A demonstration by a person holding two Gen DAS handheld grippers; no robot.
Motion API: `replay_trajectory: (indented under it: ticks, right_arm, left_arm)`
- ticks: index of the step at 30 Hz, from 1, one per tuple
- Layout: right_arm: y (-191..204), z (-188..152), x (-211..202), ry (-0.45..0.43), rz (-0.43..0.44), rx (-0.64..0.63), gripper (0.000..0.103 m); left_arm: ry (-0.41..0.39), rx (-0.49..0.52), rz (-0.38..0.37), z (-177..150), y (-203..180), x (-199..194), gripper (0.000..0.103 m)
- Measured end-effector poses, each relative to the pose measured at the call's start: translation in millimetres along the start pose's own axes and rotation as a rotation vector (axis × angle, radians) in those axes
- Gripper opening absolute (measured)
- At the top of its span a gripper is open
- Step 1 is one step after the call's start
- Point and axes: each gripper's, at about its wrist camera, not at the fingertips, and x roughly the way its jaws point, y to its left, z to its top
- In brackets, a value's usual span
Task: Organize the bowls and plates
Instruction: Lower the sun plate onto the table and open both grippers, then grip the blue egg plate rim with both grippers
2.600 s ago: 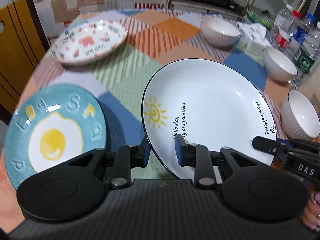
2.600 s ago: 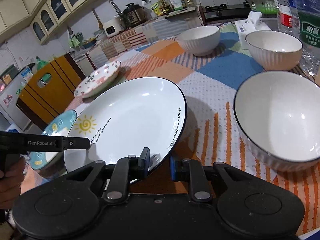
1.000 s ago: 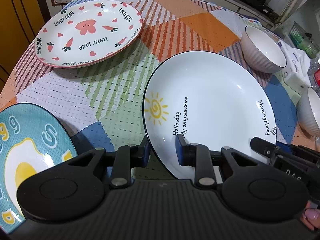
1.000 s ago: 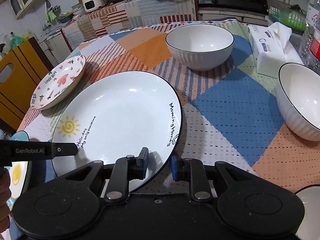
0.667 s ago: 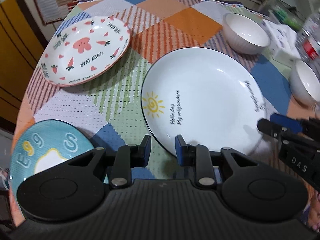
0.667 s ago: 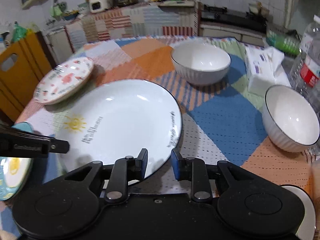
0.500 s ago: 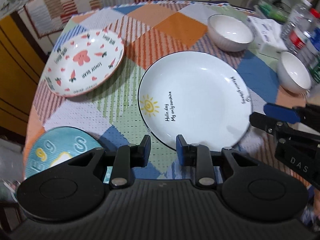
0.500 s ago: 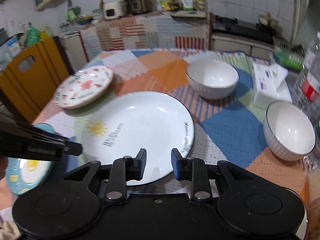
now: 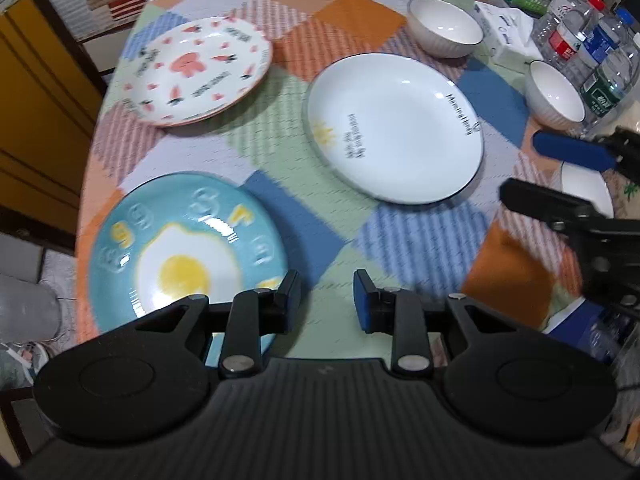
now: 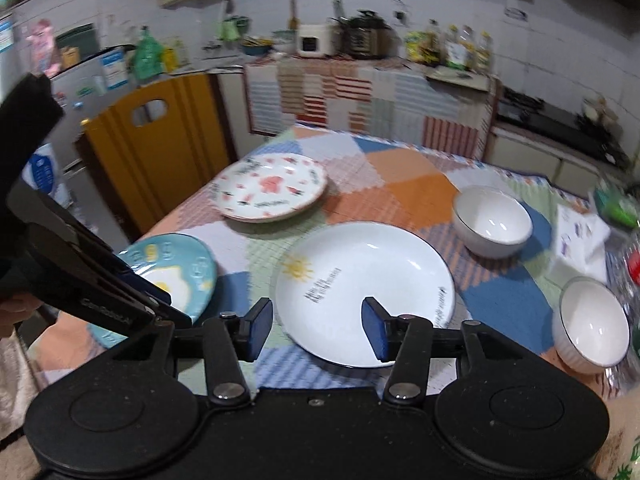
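Below, the round tabletop [image 9: 280, 148] wears a woven patchwork cloth of orange, blue and green squares. Ahead of the right tool [image 10: 317, 328], whose blue-padded jaws have just been opening and now stand spread with nothing between them, lies the glossy white plate [image 10: 364, 292] with a sun drawing and a thin dark rim. The left tool [image 9: 327, 300] is narrowly parted, also empty, with the embossed teal egg plate [image 9: 188, 252] just to its left, partly hidden behind a finger. Farther off sits the carrot-print plate [image 9: 196, 68]. Three ribbed white bowls lie to the right; the nearest bowl [image 9: 588, 188] is cut off, probably a match.
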Motion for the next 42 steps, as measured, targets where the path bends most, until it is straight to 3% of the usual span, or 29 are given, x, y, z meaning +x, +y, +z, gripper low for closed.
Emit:
replay_trajectory:
  ticks: [3, 12, 16, 19, 22, 28, 30, 36, 40, 42]
  right_arm:
    - [16.2, 3.2, -7.3, -0.020, 0.045, -0.042, 0.063]
    - [69.9, 7.6, -8.8, -0.054, 0.175, -0.183, 0.086]
    - [95.7, -0.5, 1.9, -0.123, 0.215, -0.300, 0.087]
    - [107.1, -6.5, 22.1, -0.108, 0.238, -0.344, 0.086]
    - [111.3, -8.6, 42.4, -0.055, 0.209, -0.271, 0.084]
    - [101.0, -14.8, 87.5, 0.106, 0.275, -0.113, 0.081]
    - [96.3, -19.8, 103.9, 0.153, 0.294, -0.053, 0.073]
    - [95.8, -35.2, 131.1, 0.195, 0.322, 0.051, 0.067]
    - [97.3, -36.3, 139.5, 0.202, 0.299, 0.077, 0.066]
    - [96.7, -36.5, 143.2, 0.201, 0.296, 0.087, 0.060]
  left_arm:
    - [-0.014, -0.003, 0.011, -16.0, 20.2, -13.3, 0.028]
    - [-0.068, 0.072, 0.063, -58.5, 93.5, -41.4, 0.047]
    - [-0.086, 0.069, 0.077, -68.6, 123.6, -33.1, 0.055]
    - [-0.100, 0.049, 0.056, -71.7, 145.0, -20.0, 0.056]
    - [-0.103, 0.015, 0.032, -72.1, 161.2, -6.6, 0.057]
    - [-0.083, 0.006, 0.050, -60.6, 173.2, 20.3, 0.057]
    - [-0.066, 0.024, 0.058, -57.9, 176.3, 31.4, 0.057]
    - [-0.020, -0.012, 0.038, -58.8, 185.7, 50.2, 0.053]
    - [0.000, -0.028, 0.033, -60.8, 187.7, 53.9, 0.039]
    - [0.012, -0.040, 0.041, -61.2, 189.3, 56.6, 0.031]
